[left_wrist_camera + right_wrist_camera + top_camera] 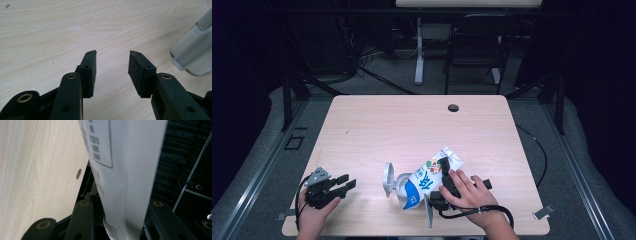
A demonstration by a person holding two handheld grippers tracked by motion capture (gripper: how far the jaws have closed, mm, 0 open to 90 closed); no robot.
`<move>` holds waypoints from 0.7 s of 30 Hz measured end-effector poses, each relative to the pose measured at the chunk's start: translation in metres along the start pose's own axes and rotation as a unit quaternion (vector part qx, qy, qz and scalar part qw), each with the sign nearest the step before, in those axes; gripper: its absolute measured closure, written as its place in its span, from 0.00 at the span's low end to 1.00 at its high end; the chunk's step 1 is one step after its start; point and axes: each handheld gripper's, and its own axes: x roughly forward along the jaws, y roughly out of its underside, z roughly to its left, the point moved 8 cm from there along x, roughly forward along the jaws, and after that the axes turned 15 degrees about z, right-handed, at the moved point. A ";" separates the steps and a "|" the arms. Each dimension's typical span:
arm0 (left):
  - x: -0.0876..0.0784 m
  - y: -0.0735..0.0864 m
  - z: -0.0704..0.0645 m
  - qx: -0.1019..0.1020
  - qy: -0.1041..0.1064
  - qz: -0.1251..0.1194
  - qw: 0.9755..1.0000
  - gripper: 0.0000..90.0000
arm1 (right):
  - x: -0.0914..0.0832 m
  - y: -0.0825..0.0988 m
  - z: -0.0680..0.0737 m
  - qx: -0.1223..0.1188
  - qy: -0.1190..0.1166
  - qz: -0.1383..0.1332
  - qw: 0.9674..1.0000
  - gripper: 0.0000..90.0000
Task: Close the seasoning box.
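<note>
right gripper (443,176) apparently clamps tilted carton (428,176) over container (401,186).

Two black hand-held grippers were shown, each carried in one bare hand with no sleeve seen at the wrist. The left hand-held gripper (346,184) was topped by a grey three-cornered plate (318,176). Its jaws were formed of black arms with brass-ringed screw holes (71,76) and flat, matt rectangular pads (137,72). A black cable (492,210) was looped from the right hand-held gripper (443,176).
</note>
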 end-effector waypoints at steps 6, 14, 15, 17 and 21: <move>0.000 0.000 0.000 0.000 0.000 0.001 1.000 0.65 | 0.000 0.000 0.000 0.001 -0.003 0.000 1.000 0.77; 0.000 0.000 0.000 0.000 0.000 0.001 1.000 0.65 | -0.001 0.000 0.000 0.006 -0.003 -0.002 1.000 0.78; 0.000 0.000 0.000 0.000 0.001 0.001 1.000 0.65 | -0.001 0.000 0.000 0.007 -0.005 -0.002 1.000 0.78; 0.000 0.000 0.000 0.000 0.001 0.001 1.000 0.65 | -0.001 0.000 0.000 0.008 -0.006 -0.003 1.000 0.79; 0.000 0.000 0.000 0.000 0.000 0.001 1.000 0.65 | -0.002 0.000 0.000 0.013 -0.008 -0.005 1.000 0.79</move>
